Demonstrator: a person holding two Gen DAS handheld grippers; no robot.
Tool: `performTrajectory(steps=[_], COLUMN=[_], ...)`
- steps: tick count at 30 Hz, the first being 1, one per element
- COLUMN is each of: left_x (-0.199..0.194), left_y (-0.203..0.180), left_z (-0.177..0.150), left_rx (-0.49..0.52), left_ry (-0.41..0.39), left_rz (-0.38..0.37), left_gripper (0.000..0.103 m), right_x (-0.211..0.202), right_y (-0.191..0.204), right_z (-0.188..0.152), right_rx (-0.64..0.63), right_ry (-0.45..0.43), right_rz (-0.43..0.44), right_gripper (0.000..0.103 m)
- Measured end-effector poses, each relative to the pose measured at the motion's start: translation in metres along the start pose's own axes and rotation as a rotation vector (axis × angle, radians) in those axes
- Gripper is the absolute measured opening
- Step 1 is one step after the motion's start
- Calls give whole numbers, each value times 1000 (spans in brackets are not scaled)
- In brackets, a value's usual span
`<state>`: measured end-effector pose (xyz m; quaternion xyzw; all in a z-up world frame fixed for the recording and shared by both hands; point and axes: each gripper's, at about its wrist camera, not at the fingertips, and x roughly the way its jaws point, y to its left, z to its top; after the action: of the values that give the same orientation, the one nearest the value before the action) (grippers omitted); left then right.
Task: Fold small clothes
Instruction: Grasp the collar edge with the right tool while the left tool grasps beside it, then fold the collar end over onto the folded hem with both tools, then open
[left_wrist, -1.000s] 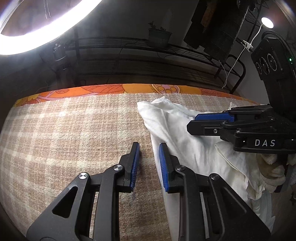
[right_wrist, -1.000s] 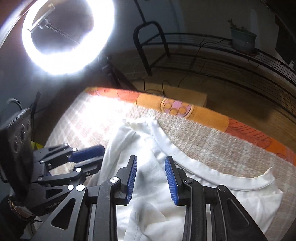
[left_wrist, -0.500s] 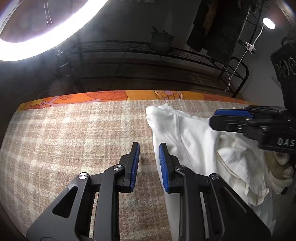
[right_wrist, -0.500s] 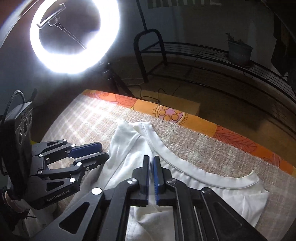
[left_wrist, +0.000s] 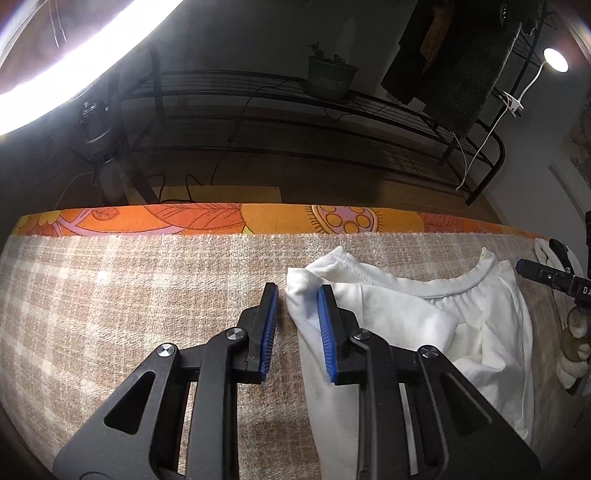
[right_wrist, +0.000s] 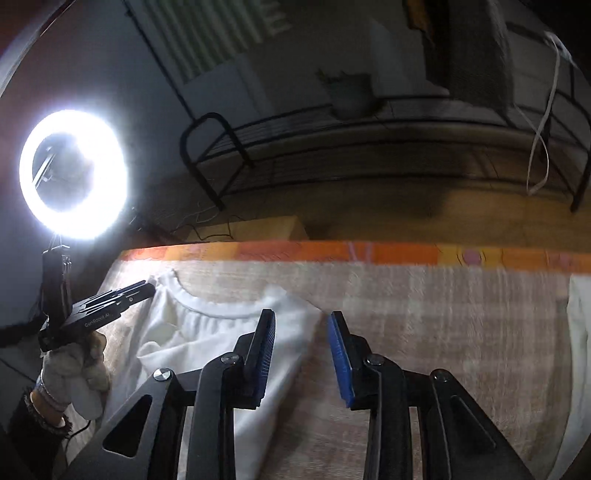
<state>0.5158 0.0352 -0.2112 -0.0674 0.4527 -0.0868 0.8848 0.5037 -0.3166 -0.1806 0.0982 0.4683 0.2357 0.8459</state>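
You are working on a big checked cloth (left_wrist: 129, 314) that covers the table, with an orange flowery edge (left_wrist: 207, 219) along the far side. There is lots of bare cloth to your left and more to your right, so you have room to move both ways.

The white shirt (left_wrist: 424, 325) lies in the middle, a bit bunched up. Its round neck band (left_wrist: 469, 282) faces the far edge, so the shirt runs long from far to near, toward you. It stops short of the orange edge.

Your left gripper (left_wrist: 297, 321) is open a middle amount. The left corner of the shirt (left_wrist: 301, 284) sits right between its blue pads (left_wrist: 327, 328), so this one is nearest to grab. It is not pinching yet.

Your right gripper (right_wrist: 301, 354) is open wider and holds nothing. The shirt's right side (right_wrist: 291, 314) lies under its left finger, and bare cloth is under the other. This view is blurry.

Another white piece (right_wrist: 578, 350) waits at the far right, well apart from the shirt.
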Motion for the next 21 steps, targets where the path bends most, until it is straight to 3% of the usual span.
performTrajectory(steps=[3,5,7,8,9,14,21], left_x=[3,4,4,3,0,-34,-99], left_y=[-7,-14,-21,-22,-23,-17,-31], left_z=[-1,-1,-2,-2,-3,-5,-18], left_rx=[36,60,86,90,84,37,68], left_ry=[-3,-5,-16,-21,-32,-91,-159], left_rz=[29,17,38,41,36,3,-5], left_gripper=[20,4,2,1,1,1,1], right_x=[17,28,34,37,38,14,-40], right_y=[-2,4,11,14,18,31,57], right_z=[-4,-5,-2,-1,-1,-3,-6], right_rx=[13,-7,-22,-24,-30,-50,-73], right_ry=[19,16,17,26,31,-30,-98], right_rz=[48,42,51,61,60,57,67], right_gripper=[32,31,21,8,4,2,2])
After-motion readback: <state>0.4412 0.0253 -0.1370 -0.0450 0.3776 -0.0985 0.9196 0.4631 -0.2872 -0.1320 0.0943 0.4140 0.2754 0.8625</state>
